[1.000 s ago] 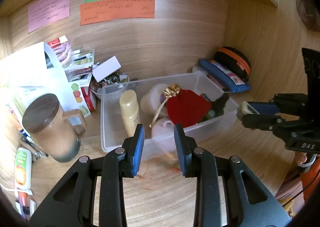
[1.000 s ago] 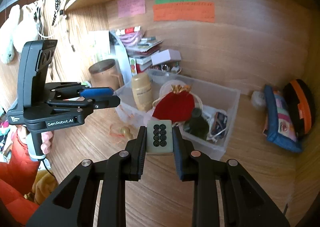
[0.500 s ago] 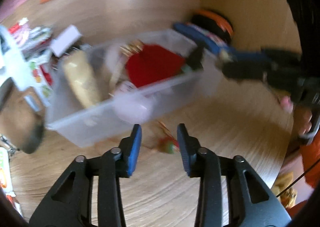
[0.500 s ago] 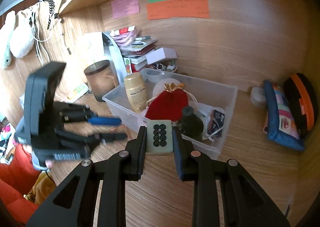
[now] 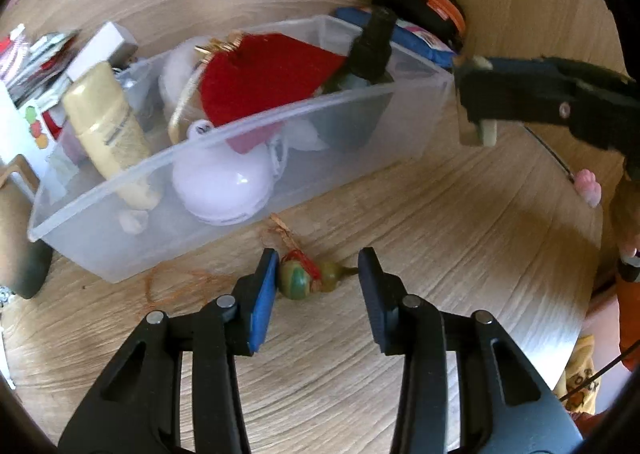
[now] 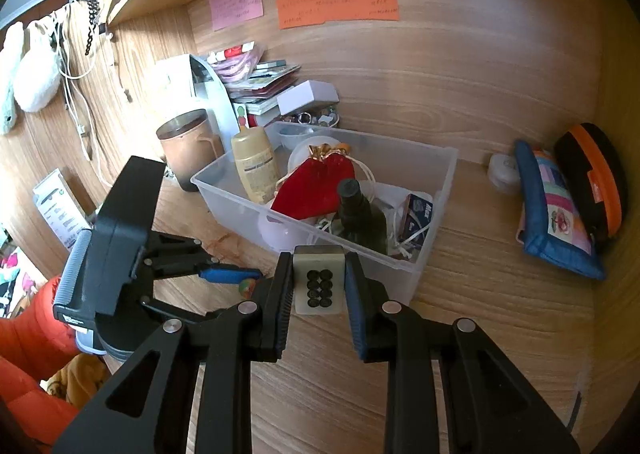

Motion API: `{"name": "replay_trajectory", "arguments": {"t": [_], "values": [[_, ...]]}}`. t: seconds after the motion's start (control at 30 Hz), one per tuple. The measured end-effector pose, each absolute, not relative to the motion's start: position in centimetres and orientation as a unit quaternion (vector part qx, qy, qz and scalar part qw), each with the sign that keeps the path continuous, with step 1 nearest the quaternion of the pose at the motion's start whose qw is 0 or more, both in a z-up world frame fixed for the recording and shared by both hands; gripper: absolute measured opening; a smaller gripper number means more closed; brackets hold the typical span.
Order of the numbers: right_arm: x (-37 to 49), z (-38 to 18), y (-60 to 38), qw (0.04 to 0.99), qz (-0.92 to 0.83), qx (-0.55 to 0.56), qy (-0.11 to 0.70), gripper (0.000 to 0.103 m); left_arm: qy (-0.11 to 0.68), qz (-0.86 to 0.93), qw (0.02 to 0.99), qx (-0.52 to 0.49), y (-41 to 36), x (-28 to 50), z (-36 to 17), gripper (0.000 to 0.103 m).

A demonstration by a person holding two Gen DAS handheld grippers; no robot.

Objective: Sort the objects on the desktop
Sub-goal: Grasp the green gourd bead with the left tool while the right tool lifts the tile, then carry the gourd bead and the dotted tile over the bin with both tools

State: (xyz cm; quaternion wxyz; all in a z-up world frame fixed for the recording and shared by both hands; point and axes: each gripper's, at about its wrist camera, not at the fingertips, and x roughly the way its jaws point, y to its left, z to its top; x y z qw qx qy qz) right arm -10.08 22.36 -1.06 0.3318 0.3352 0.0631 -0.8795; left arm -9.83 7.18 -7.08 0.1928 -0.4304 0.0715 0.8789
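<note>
A small green gourd charm (image 5: 310,279) with a red thread and an orange cord lies on the wooden desk (image 5: 440,234), just in front of the clear plastic bin (image 5: 248,126). The left gripper (image 5: 316,286) is low over the desk with its jaws spread wide, and the charm sits between them, close to the left blue pad (image 5: 262,300) (I cannot tell if the pad touches it). The other finger is well apart from the charm.

The right gripper (image 6: 318,286) is clenched on a pale mahjong tile (image 6: 319,280), which shows eight dark dots in two columns. The tile is held upright between the fingers, above the desk and just in front of the near corner of the bin. In the left wrist view this gripper comes in from the right side, with the tile (image 5: 476,122) beside the bin's end wall.

Inside the bin there are a red velvet pouch (image 6: 316,186) with a gold neck, a beige bottle (image 6: 256,164), a dark bottle (image 6: 358,214) and a white round case (image 5: 224,184). A brown mug (image 6: 186,148) stands left of the bin. A blue patchwork pouch (image 6: 554,210) and a black-orange case (image 6: 592,178) lean at the right side wall.
</note>
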Motion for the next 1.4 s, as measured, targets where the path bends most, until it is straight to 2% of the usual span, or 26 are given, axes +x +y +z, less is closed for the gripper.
{"name": "replay_trajectory", "arguments": {"t": [0.5, 0.93, 1.03, 1.4], "values": [[-9.9, 1.8, 22.7, 0.334, -0.893, 0.296, 0.061, 0.022, 0.002, 0.922, 0.189, -0.339, 0.7, -9.1, 1.5, 0.04], [-13.9, 4.1, 23.5, 0.308, -0.907, 0.282, 0.053, 0.022, -0.017, 0.938, 0.178, -0.296, -1.9, -14.6, 8.0, 0.04], [-15.2, 3.9, 23.2, 0.307, -0.906, 0.287, 0.052, 0.022, -0.014, 0.936, 0.175, -0.304, -1.8, -16.1, 7.8, 0.04], [-20.1, 0.1, 21.3, 0.307, -0.886, 0.344, 0.055, 0.022, 0.023, 0.92, 0.159, -0.358, 0.1, -20.4, 1.9, 0.04]]}}
